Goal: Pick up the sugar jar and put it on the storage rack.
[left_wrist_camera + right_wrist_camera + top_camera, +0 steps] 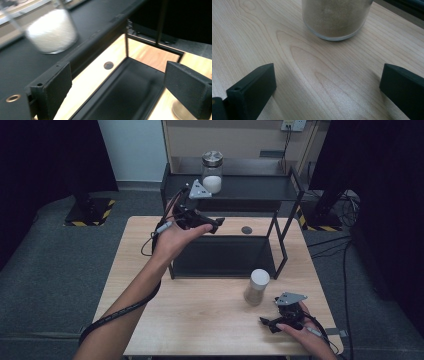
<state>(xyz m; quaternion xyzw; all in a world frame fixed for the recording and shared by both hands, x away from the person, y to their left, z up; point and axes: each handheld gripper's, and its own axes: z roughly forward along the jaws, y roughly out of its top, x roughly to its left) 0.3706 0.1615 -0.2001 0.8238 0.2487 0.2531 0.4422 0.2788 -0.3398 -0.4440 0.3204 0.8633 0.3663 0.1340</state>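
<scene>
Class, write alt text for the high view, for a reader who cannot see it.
Two hand-held grippers work over a wooden table: the left gripper, open, is raised by a black shelf rack holding a jar of white powder, while the right gripper, open, rests near a jar of tan powder.

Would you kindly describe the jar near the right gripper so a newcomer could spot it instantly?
On the wooden table, just in front of the black shelf rack, stands a jar of tan powder near the right gripper. The other jar, on the rack's top shelf, holds white powder.
</scene>
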